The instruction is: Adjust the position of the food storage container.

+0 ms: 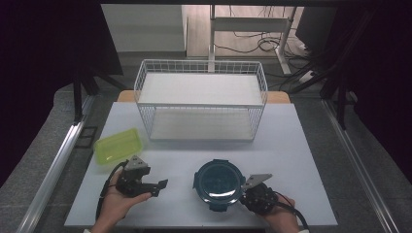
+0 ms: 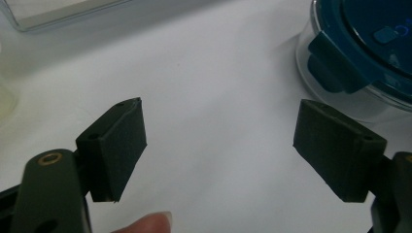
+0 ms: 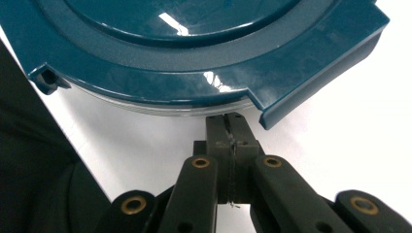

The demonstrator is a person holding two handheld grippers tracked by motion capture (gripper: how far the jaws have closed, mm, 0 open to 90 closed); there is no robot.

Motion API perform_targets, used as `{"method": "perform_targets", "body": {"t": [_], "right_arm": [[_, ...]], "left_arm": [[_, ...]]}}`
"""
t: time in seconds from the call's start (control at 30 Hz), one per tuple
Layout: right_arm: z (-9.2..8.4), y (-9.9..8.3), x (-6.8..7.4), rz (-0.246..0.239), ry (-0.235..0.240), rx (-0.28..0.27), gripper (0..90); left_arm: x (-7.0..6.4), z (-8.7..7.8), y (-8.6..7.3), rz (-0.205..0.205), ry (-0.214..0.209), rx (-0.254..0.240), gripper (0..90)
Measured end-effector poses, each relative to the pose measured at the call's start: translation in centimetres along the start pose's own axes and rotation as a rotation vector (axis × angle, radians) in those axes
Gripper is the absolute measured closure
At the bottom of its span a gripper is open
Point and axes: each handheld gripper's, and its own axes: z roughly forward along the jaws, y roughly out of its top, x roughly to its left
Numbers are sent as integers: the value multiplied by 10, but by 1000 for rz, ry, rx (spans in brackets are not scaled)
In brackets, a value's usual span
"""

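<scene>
A round clear container with a dark teal clip-on lid stands near the table's front edge, right of the middle. My right gripper sits at its right side, shut, and its closed tips touch the clear rim just under the lid, between two of the lid's clips. My left gripper rests in a hand to the left of the container, open, with bare table between its pads. The container lies beyond that gripper's right jaw, apart from it.
A lime-green lidded box lies at the table's left. A white two-level wire basket stands at the back middle of the white table. A fingertip shows below the left gripper's jaws.
</scene>
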Motion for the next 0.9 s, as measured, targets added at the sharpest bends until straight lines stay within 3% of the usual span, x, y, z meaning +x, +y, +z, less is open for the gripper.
{"method": "perform_targets", "body": {"t": [0.7, 0.9], "right_arm": [[26, 52, 12, -75, 20, -25, 890], [30, 57, 11, -77, 27, -37, 890]], "left_arm": [[8, -3, -1, -42, -3, -1, 196], [9, -5, -2, -48, 1, -5, 197]]}}
